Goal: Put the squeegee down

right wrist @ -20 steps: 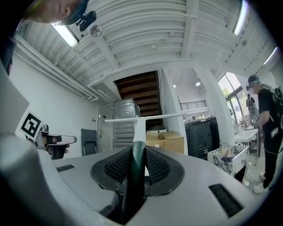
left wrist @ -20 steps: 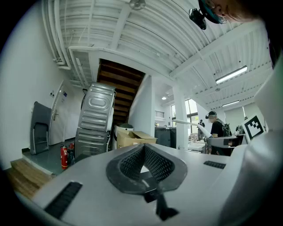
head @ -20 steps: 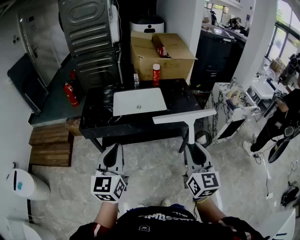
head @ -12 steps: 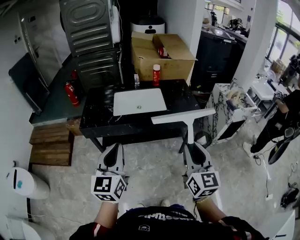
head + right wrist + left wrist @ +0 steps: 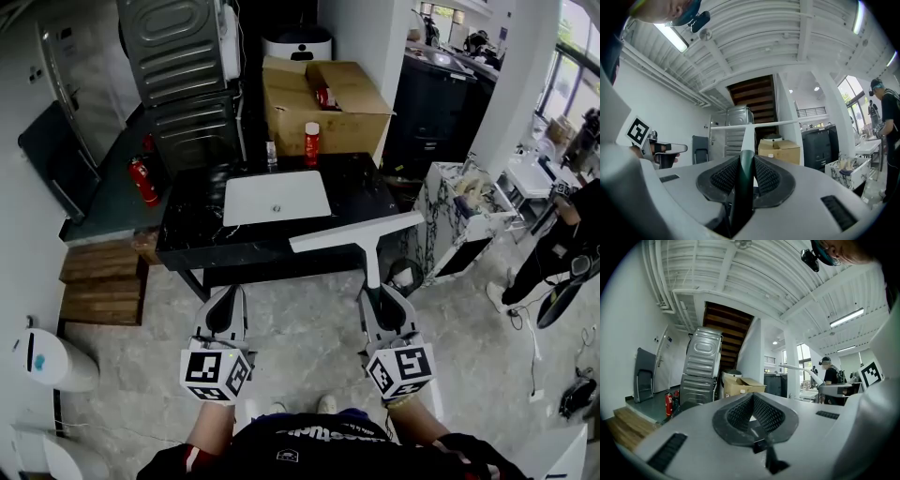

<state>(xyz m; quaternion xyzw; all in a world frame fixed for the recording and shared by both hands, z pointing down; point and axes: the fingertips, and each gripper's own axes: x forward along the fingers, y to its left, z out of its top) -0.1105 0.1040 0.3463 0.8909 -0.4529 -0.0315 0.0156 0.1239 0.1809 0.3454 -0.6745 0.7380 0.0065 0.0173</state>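
The squeegee has a long white blade bar and a dark green handle. My right gripper is shut on the handle and holds the squeegee level, its blade hanging over the near right edge of the black table. In the right gripper view the handle sits clamped between the ribbed pads, with the white bar ahead. My left gripper hovers level to the left, short of the table, shut with nothing in it.
A white sink basin is set into the table top, with a red can and a small bottle at the back edge. Behind stand cardboard boxes and a grey appliance. A marble stand and a person are at the right.
The squeegee and my right gripper have shifted a little to the left. The left gripper has stayed where it was.
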